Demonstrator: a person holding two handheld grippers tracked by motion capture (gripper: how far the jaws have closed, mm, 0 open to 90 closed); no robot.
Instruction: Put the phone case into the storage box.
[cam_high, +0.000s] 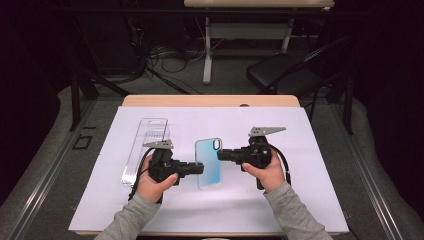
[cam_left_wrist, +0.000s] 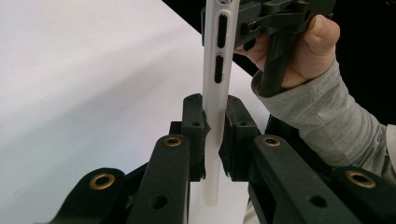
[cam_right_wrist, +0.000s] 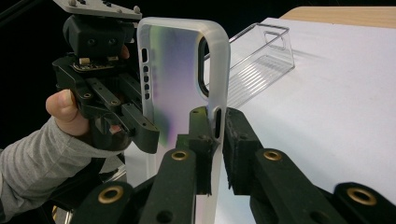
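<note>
Above the white table sheet, the left gripper clamps the near left edge of one translucent blue-tinted plastic phone case, its long axis running away from the person. The right gripper clamps the far right edge. One clear plastic packaging tray lies left; two grippers, equally near.

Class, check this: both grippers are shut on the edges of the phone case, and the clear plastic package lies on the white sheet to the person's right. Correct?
Not quite. The clear plastic package lies to the person's left, beside the left gripper, as the high view shows. Both it and the right gripper are indeed shut on the phone case.
</note>
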